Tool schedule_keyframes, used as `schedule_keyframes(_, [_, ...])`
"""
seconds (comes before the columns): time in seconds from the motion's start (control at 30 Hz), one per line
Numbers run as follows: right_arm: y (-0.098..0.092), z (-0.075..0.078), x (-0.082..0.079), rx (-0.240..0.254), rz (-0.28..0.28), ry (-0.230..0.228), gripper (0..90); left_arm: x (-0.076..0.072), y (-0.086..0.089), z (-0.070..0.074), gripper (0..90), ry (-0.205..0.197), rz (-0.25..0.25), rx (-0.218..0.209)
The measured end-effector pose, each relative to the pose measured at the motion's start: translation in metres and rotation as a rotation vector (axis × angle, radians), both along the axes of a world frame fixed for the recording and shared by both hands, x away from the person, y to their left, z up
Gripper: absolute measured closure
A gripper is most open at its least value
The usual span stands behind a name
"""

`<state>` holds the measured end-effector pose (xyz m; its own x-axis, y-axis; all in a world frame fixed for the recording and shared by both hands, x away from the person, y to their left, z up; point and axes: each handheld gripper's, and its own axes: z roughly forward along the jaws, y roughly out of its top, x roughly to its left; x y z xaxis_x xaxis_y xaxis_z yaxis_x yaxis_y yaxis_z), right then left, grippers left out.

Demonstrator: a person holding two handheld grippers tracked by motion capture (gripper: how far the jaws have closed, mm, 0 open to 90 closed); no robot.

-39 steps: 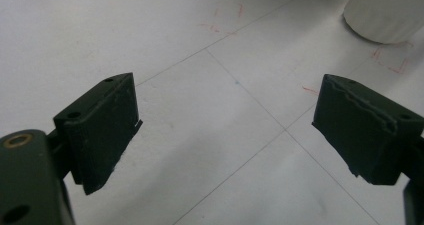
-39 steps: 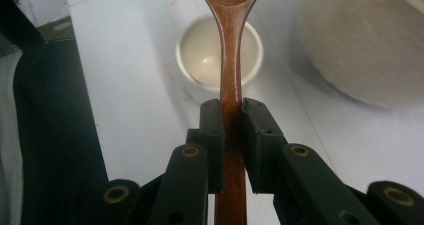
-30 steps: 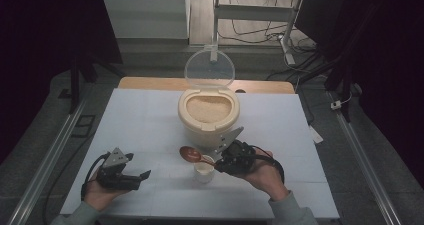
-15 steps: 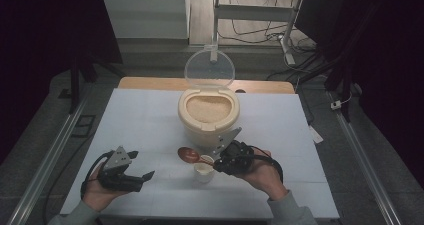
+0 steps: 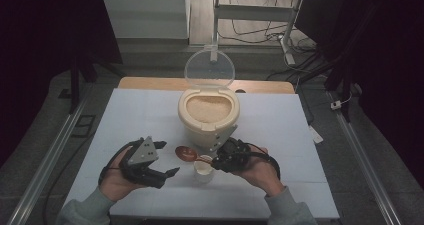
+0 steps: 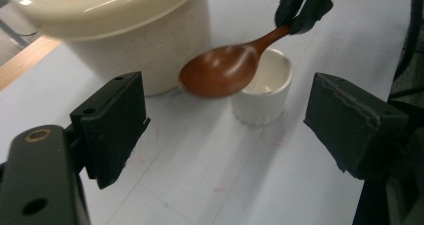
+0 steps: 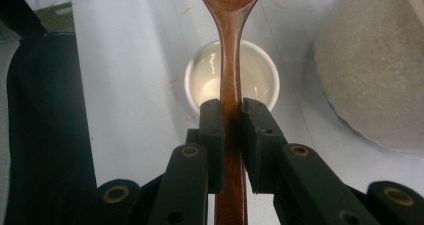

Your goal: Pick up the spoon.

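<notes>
Over the white cup (image 5: 204,168), my right gripper (image 5: 220,161) clamps the wooden spoon (image 5: 186,153); left gripper (image 5: 162,159), fingers apart, should steady that cup.

Glossy brown wooden spoon (image 6: 225,70), smooth glazed white cup (image 6: 262,92), matt-sided cream plastic tub (image 6: 135,40)

The room around stays dark while overhead light falls on the pale tabletop (image 5: 150,115). Glare streaks the wooden spoon (image 6: 220,70) bowl, and the near tool jaws look soft.
</notes>
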<state>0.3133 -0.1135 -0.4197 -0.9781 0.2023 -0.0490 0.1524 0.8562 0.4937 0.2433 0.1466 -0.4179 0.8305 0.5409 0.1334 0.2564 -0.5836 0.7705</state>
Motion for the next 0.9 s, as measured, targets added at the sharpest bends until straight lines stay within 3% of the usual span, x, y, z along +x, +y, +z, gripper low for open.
schedule_keyframes(0.53, [0.013, -0.002, 0.001, -0.004, 0.047, -0.014, 79.6, 0.025, -0.038, -0.001, 28.8, 0.032, -0.117, 0.095])
schedule_keyframes(0.7, [0.015, -0.001, -0.001, 0.006, 0.054, -0.010, 79.6, 0.038, -0.047, -0.008, 32.8, 0.074, -0.155, 0.158])
schedule_keyframes(0.9, [0.016, 0.001, -0.003, 0.013, 0.070, -0.020, 79.6, 0.043, -0.055, -0.010, 39.0, 0.088, -0.212, 0.224])
